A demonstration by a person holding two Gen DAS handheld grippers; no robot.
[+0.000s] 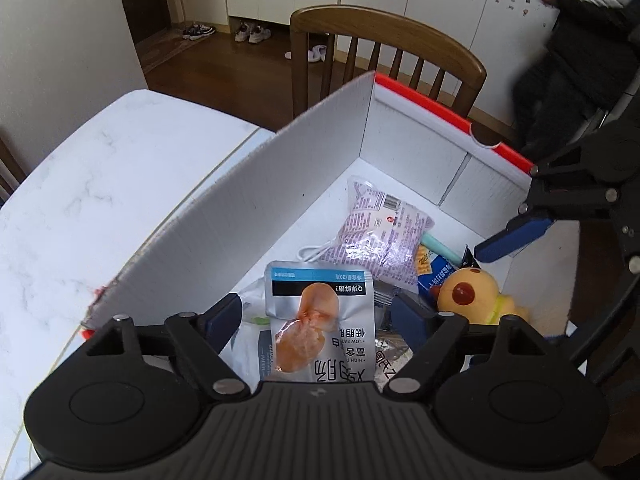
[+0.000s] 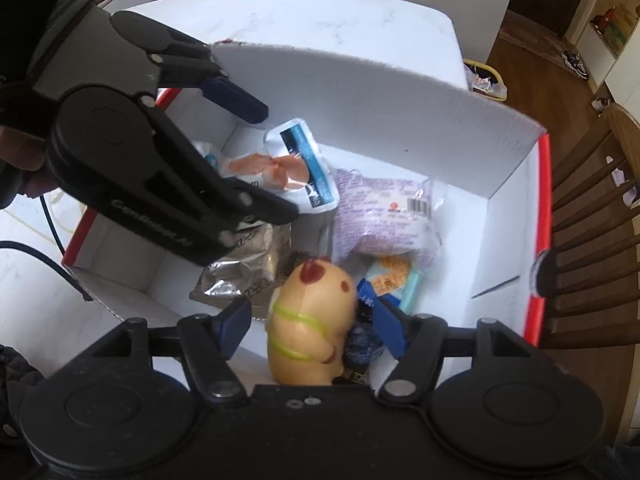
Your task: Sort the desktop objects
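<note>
Left gripper (image 1: 316, 312) hangs with jaws apart over the chicken snack pouch (image 1: 320, 316), gripping nothing; right gripper (image 2: 312, 320) likewise straddles the yellow plush toy (image 2: 310, 320). Both lie inside the white box (image 1: 248, 216), likely just sorted in; purple packet (image 1: 384, 228) beyond.

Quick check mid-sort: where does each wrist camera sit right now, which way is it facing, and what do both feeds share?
Left wrist: sits on the left hand-held gripper, angled down into the white cardboard box with red rim; open jaws straddle the silver chicken snack pouch.
Right wrist: sits on the right hand-held gripper, looking down from the opposite side; open jaws flank the yellow plush toy; a hand shows.
Shared: box, pouch, toy, purple printed packet, each other's gripper.
</note>
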